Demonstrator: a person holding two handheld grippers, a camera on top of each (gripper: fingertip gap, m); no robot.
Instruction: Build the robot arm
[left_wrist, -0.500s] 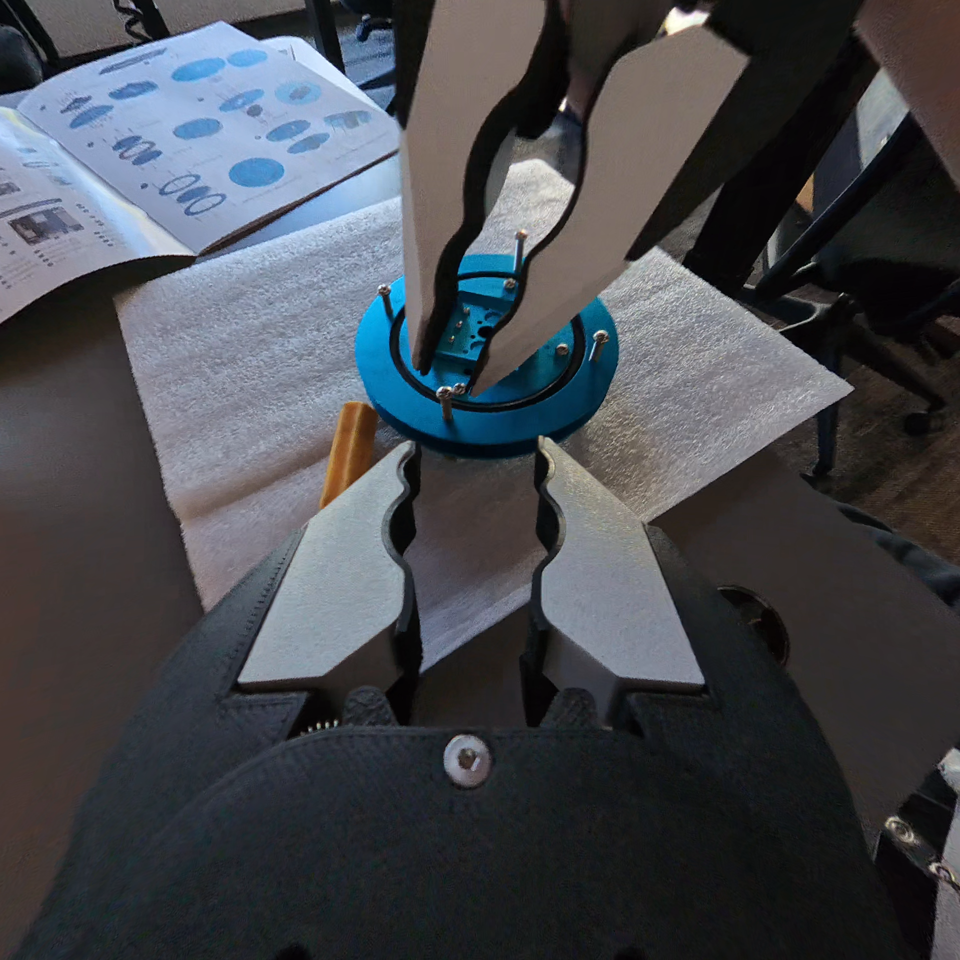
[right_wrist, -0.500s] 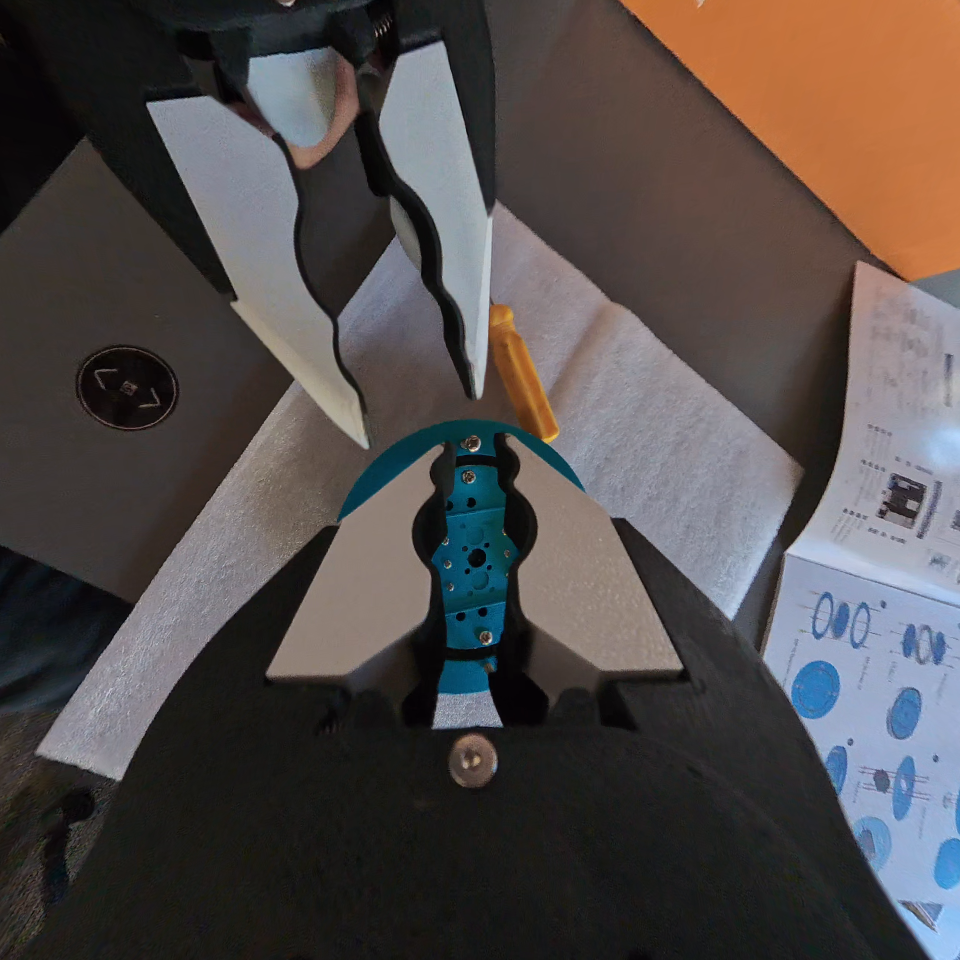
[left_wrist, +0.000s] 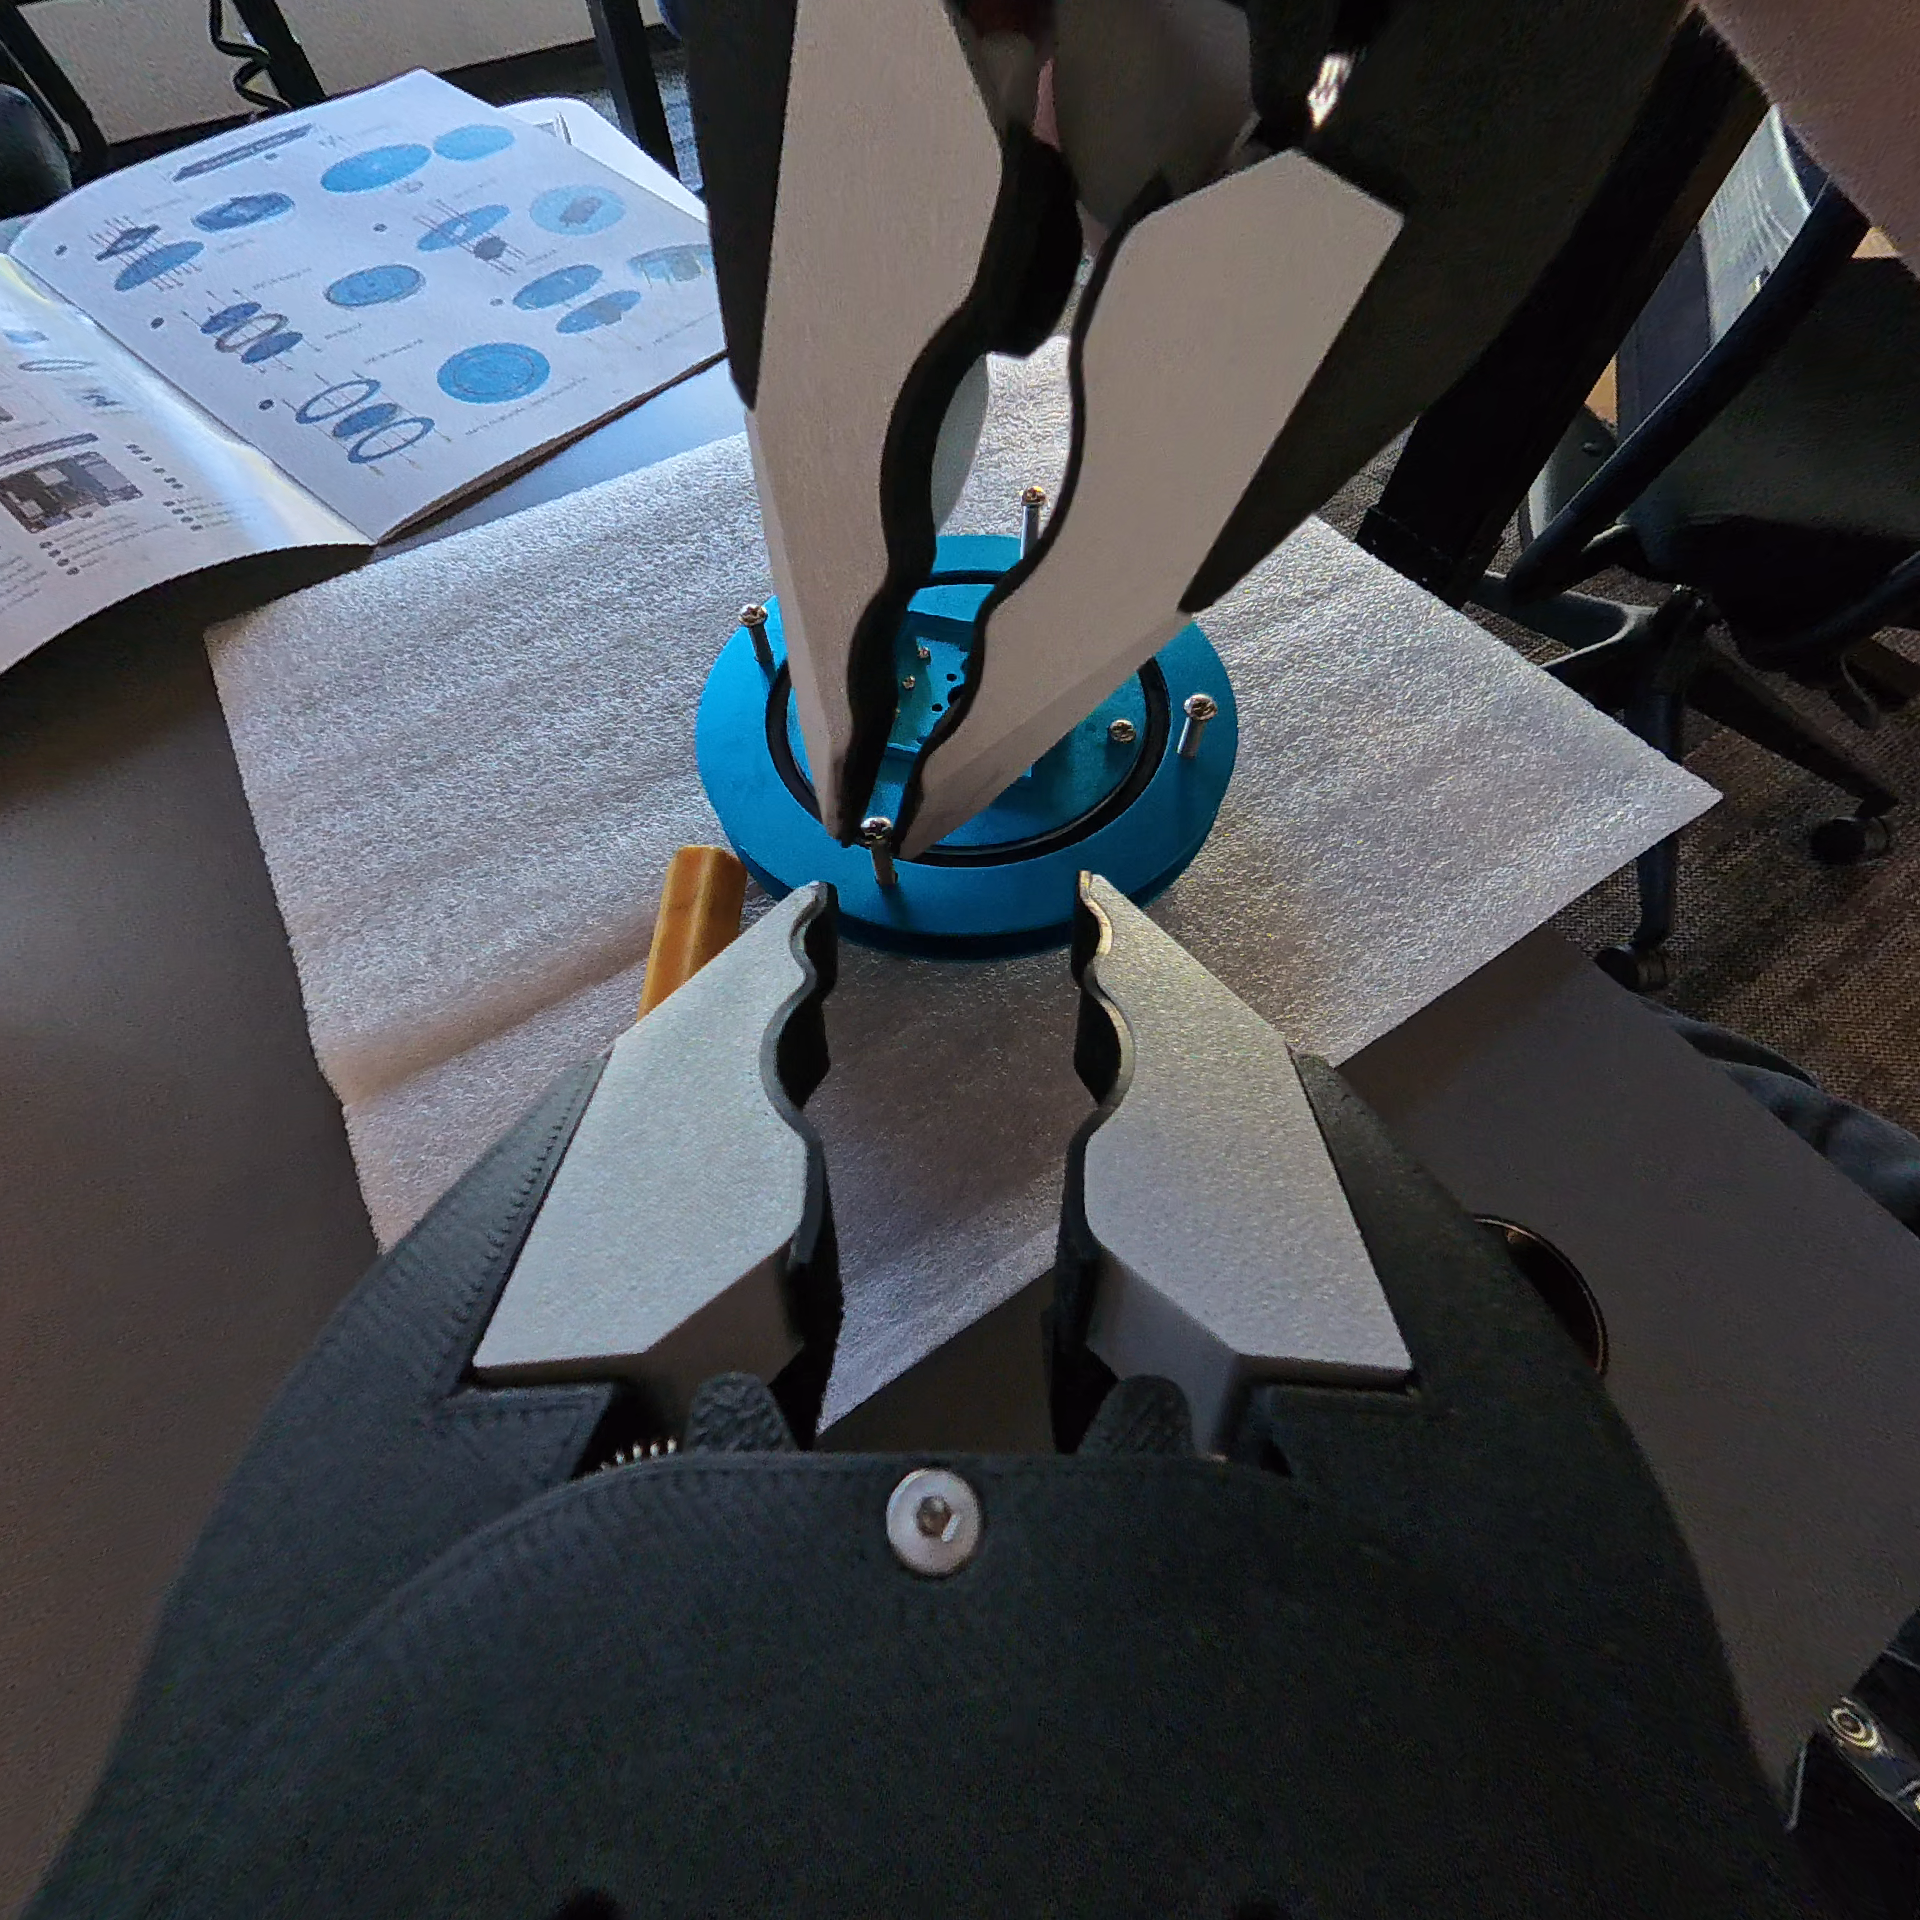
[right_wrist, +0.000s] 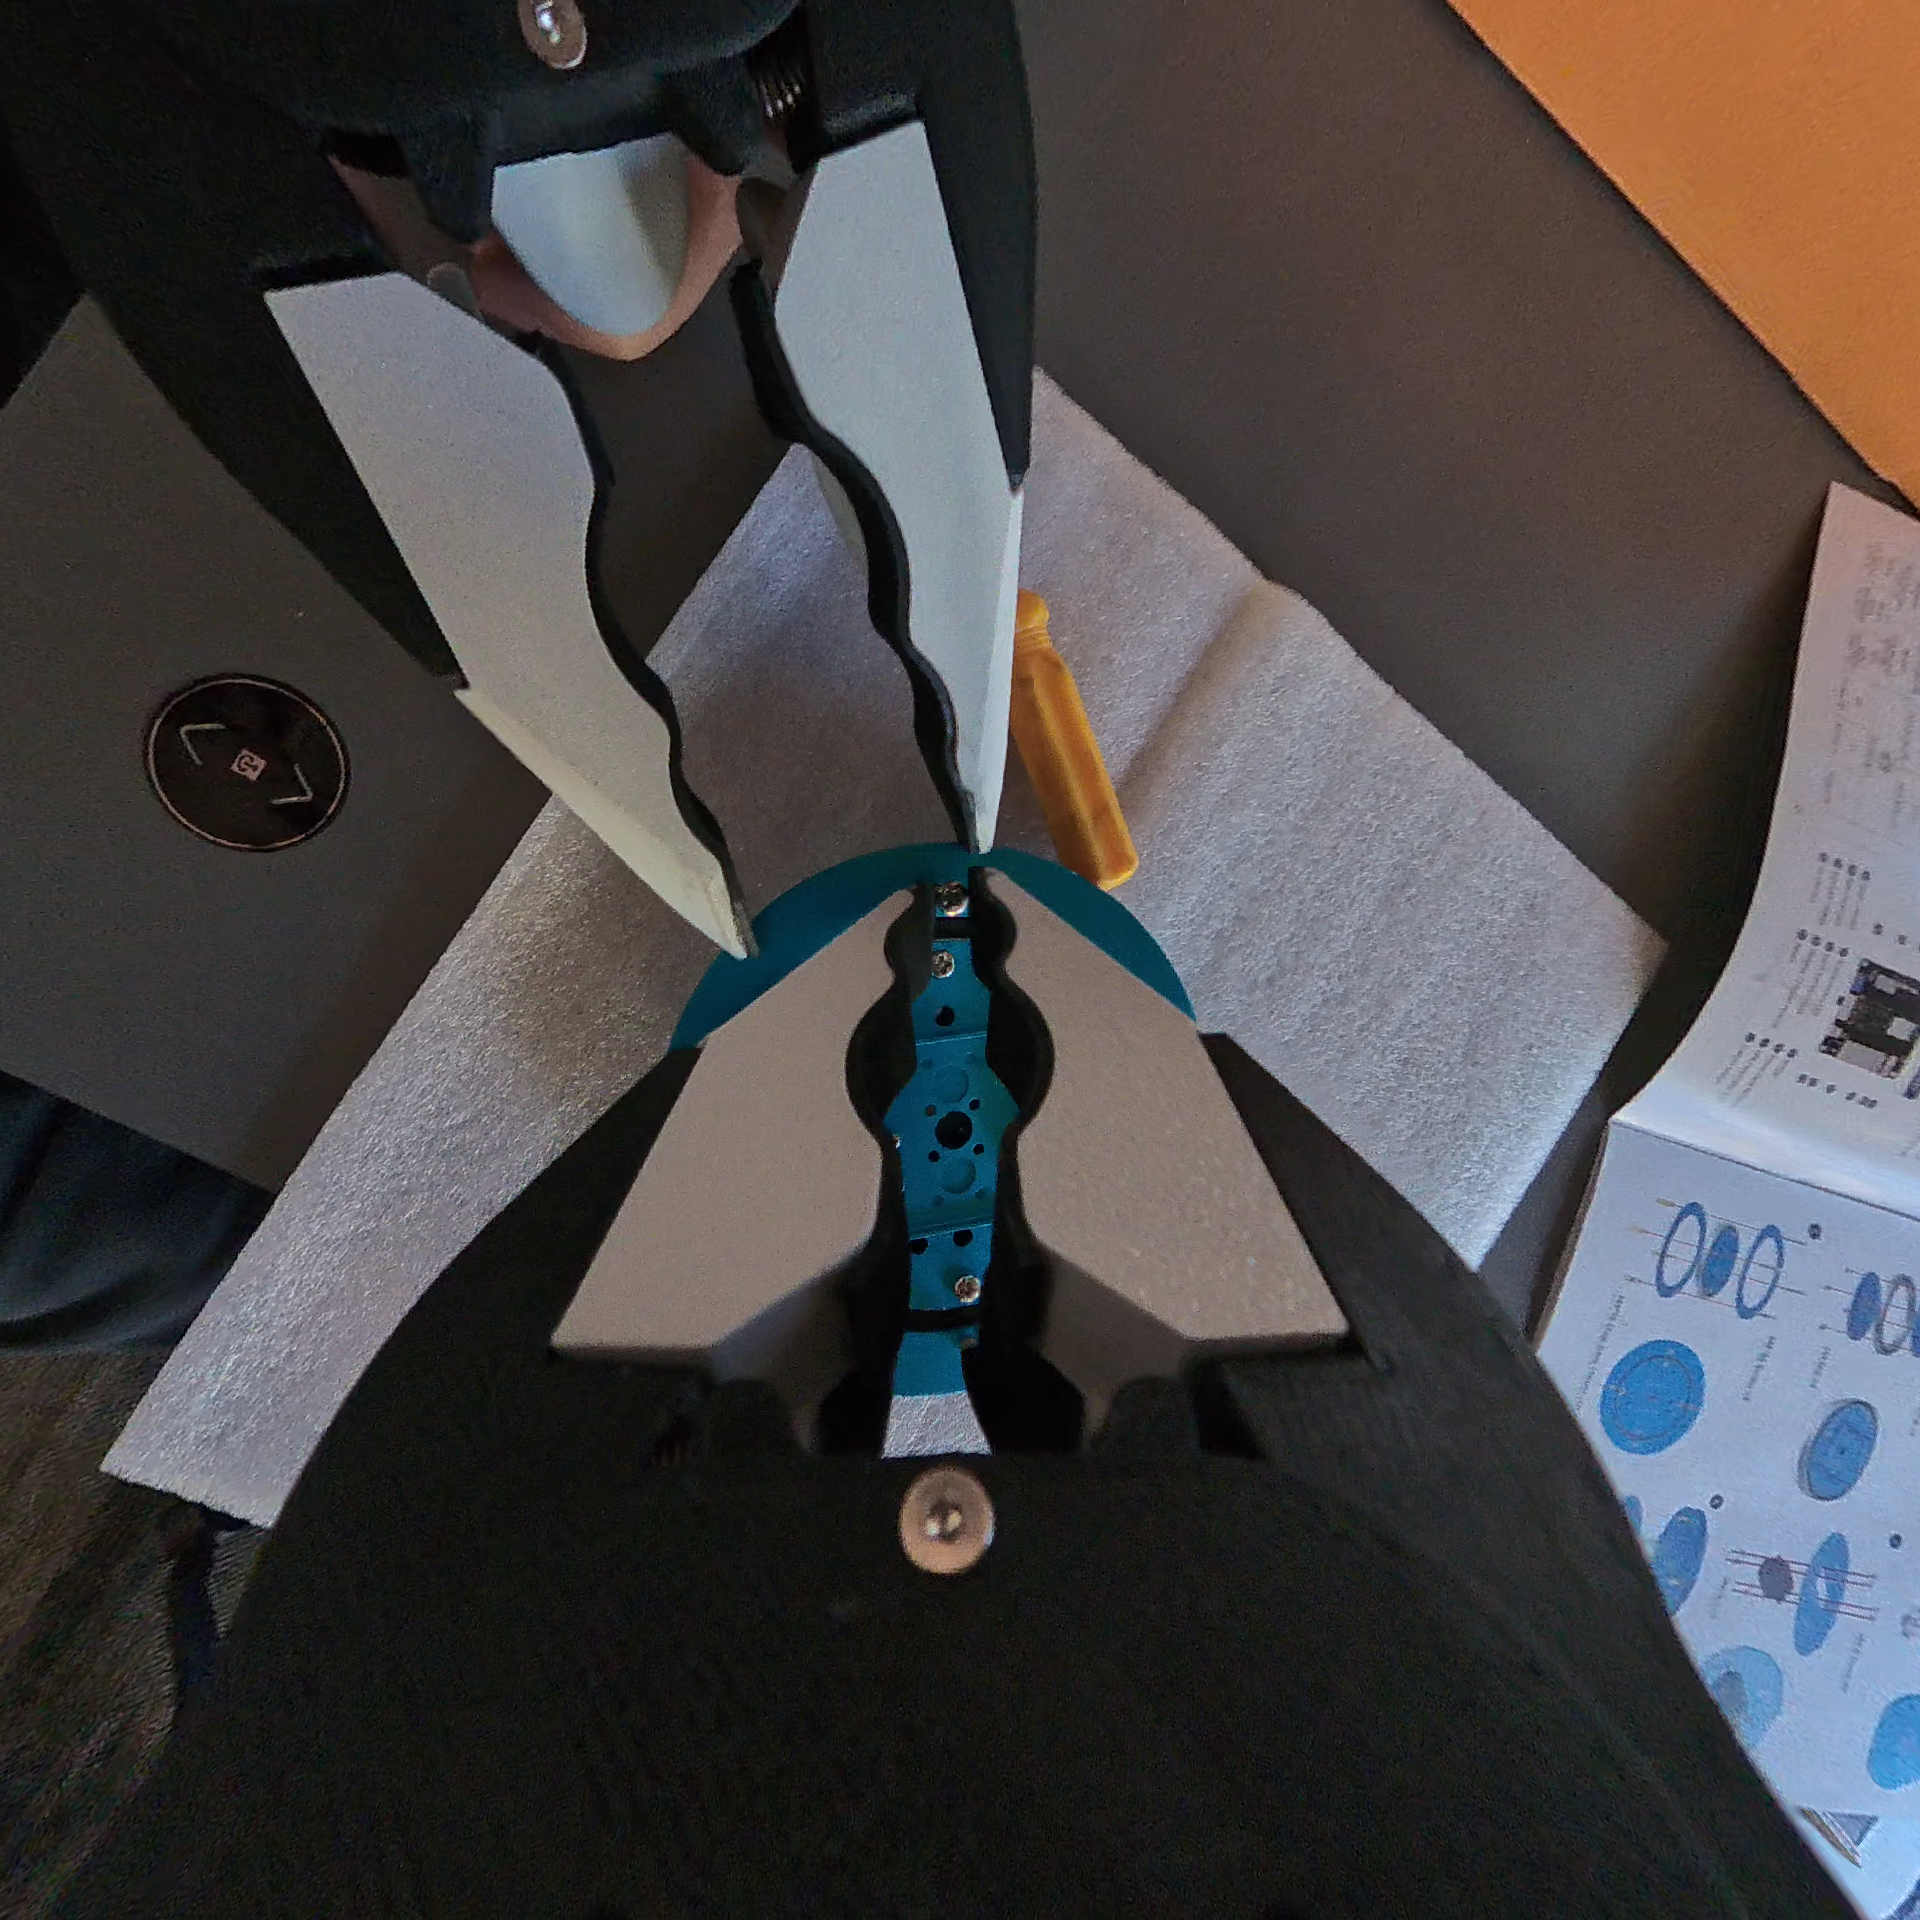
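Left wrist view: left gripper (left_wrist: 951, 904) spread wide and empty, just short of blue disc (left_wrist: 966, 883) on white foam sheet (left_wrist: 468, 748), yellow handle (left_wrist: 691, 914) beside. Right gripper (left_wrist: 876, 831) pinched on front screw (left_wrist: 878, 844) at the disc's rim. Right wrist view: right gripper (right_wrist: 951, 894) over disc (right_wrist: 831, 904), tips nipping the screw (right_wrist: 951, 896); open booklet (right_wrist: 1766, 1351) at right.

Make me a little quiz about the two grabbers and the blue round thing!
1. True or false: the left gripper is open.
2. The blue disc lies on: A) a white foam sheet, B) a plate, C) grass.
3. Fill in: the right gripper pinches a standing ____ at the disc's rim.
Key: 1 true; 2 A; 3 screw.
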